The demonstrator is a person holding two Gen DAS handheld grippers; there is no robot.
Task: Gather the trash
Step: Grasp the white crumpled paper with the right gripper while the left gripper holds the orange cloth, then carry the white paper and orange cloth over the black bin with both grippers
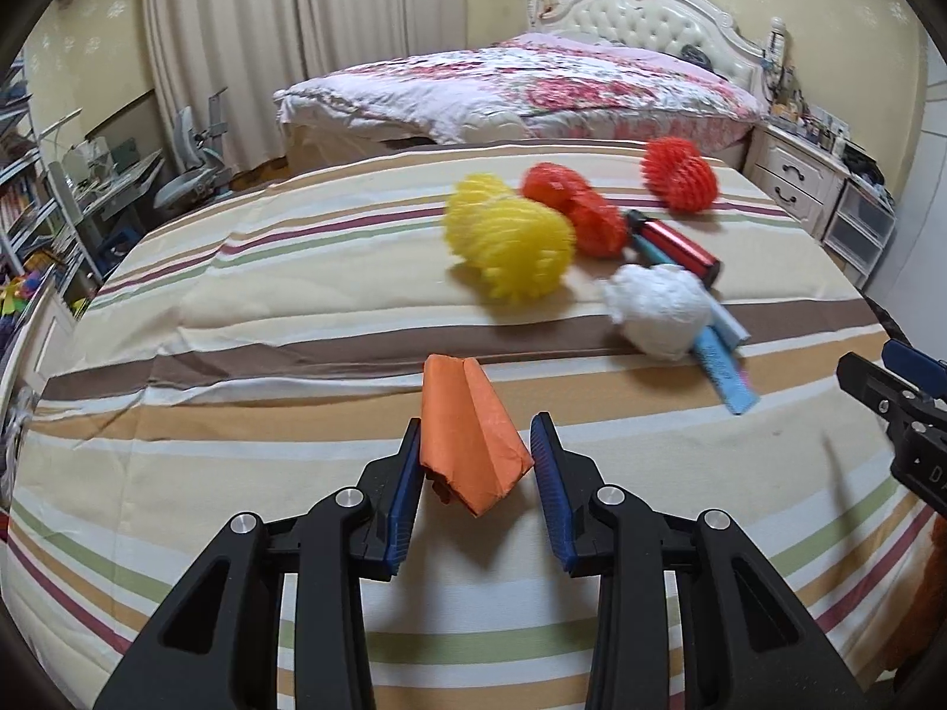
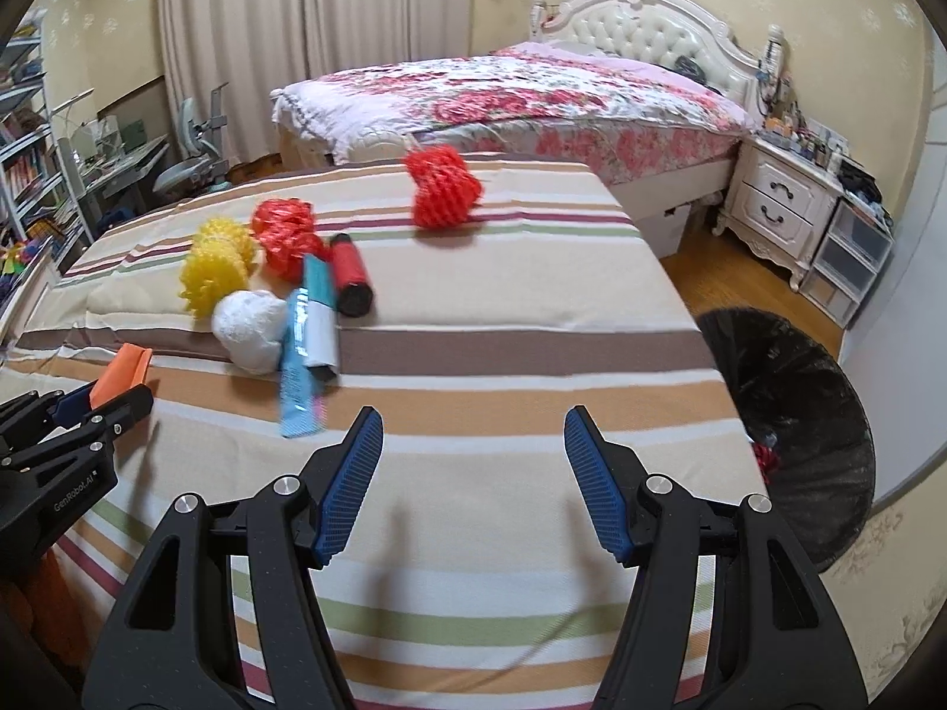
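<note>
My left gripper (image 1: pixel 478 423) is shut on a folded orange paper (image 1: pixel 467 438), held just above the striped bedcover (image 1: pixel 237 414); in the right wrist view both the left gripper (image 2: pixel 89 408) and the orange paper (image 2: pixel 121 373) show at the left edge. Farther back lie a yellow foam net (image 1: pixel 509 248), two red foam nets (image 1: pixel 574 207) (image 1: pixel 680 174), a white paper wad (image 1: pixel 657 310), a red tube (image 1: pixel 680 242) and a blue wrapper (image 1: pixel 725 367). My right gripper (image 2: pixel 473 414) is open over bare cover, nothing between its fingers.
A bin with a black liner (image 2: pixel 793 414) stands on the floor off the bed's right edge. Beyond are a floral-covered bed (image 2: pixel 532 100), a white nightstand (image 2: pixel 775 207), a desk chair (image 2: pixel 189 165) and bookshelves (image 2: pixel 29 177) at left.
</note>
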